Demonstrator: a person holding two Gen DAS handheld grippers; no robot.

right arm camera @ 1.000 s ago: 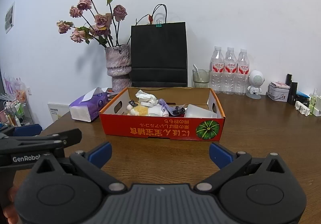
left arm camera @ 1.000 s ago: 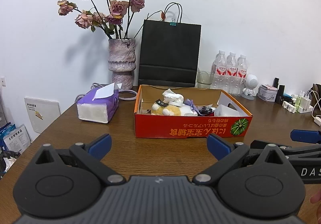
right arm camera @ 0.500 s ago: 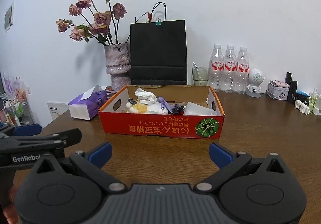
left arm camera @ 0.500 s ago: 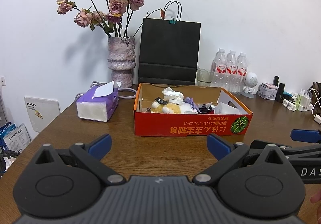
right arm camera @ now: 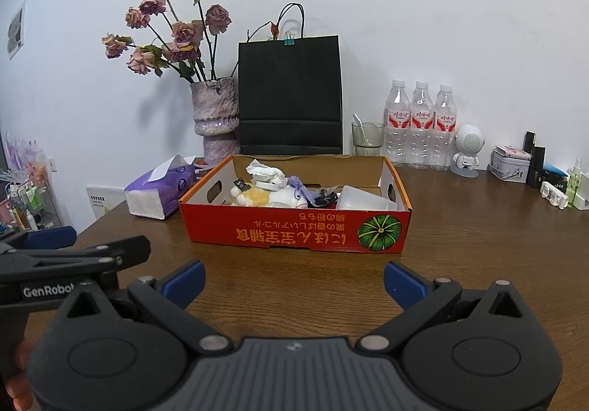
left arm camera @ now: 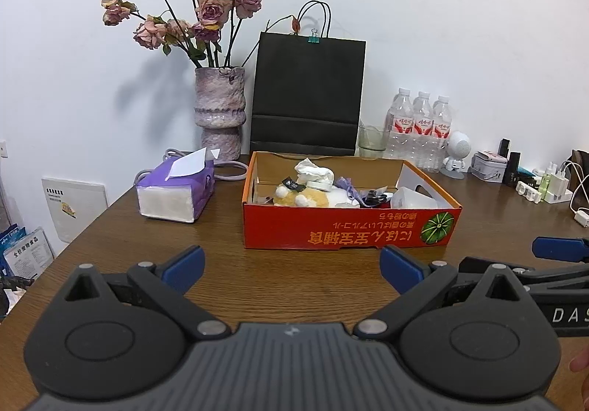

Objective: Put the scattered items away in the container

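On the table (left arm camera: 110,245) stands a red box (left arm camera: 346,228), well ahead of both grippers. Inside it lie a plush toy (left arm camera: 307,195), crumpled tissue (left arm camera: 313,168), a white container (left arm camera: 410,198) and small dark bits. The left gripper (left arm camera: 292,265) hovers low over bare wood, fingers spread wide, holding nothing. The right gripper (right arm camera: 294,280) sits just beside it, likewise spread and empty. Left of the box rests a purple tissue pack (left arm camera: 176,190); behind it stand a vase (left arm camera: 219,116) of dried roses, a black bag (left arm camera: 307,98) and three bottles (left arm camera: 423,127).
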